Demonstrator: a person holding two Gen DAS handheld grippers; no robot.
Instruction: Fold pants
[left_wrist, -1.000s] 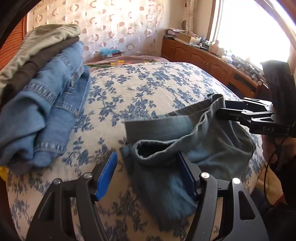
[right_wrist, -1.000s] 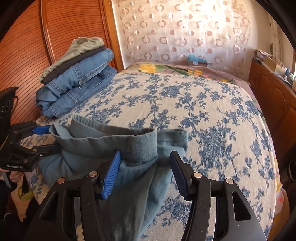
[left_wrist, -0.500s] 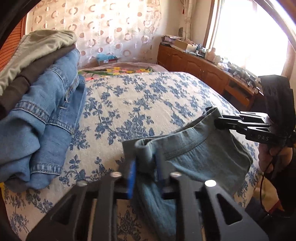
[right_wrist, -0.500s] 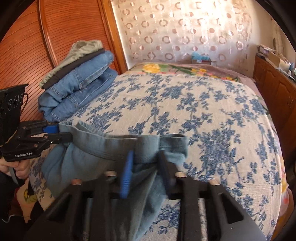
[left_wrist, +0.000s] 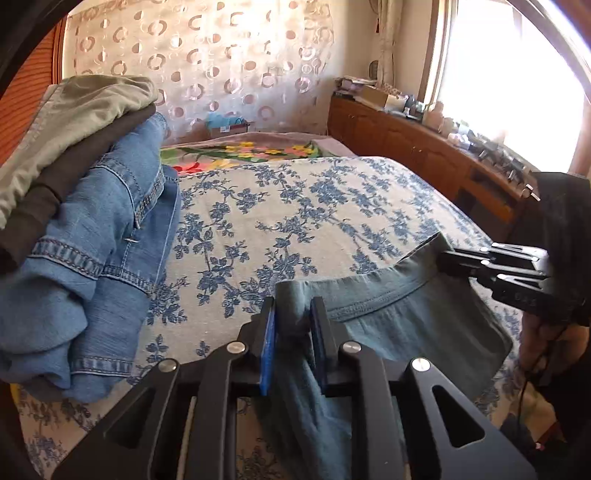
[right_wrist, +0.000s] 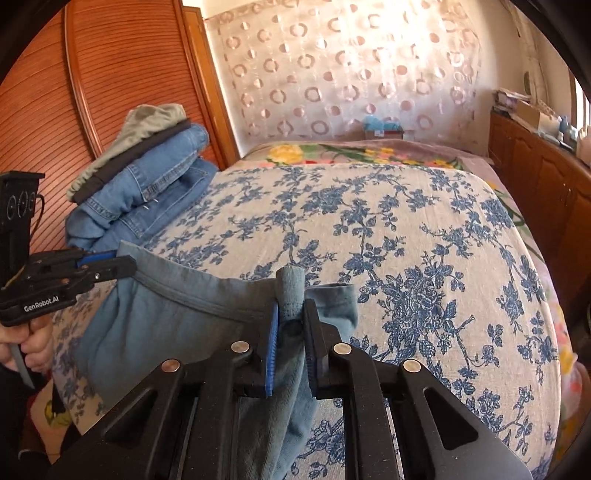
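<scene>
Grey-blue pants (left_wrist: 406, 325) hang by their waistband over the near edge of the bed (left_wrist: 295, 206), stretched between both grippers. In the left wrist view my left gripper (left_wrist: 291, 312) has one waistband corner bunched between its blue pads; its jaws are easing slightly apart while the pads still press the cloth. My right gripper (left_wrist: 443, 263) bites the other end at the right. In the right wrist view my right gripper (right_wrist: 291, 308) squeezes a fold of the pants (right_wrist: 166, 321), its jaws still closing. The left gripper (right_wrist: 123, 263) holds the far corner at the left.
A pile of folded clothes (left_wrist: 85, 229), blue jeans under dark and olive garments, lies on the bed's left side by a wooden headboard (right_wrist: 74, 92). A wooden cabinet (left_wrist: 424, 147) with clutter runs under the window on the right. A hand (right_wrist: 26, 343) grips the left tool.
Both grippers went from wide open around the waistband to clamped on it. The waistband is now pulled straighter and lifted slightly between them.
</scene>
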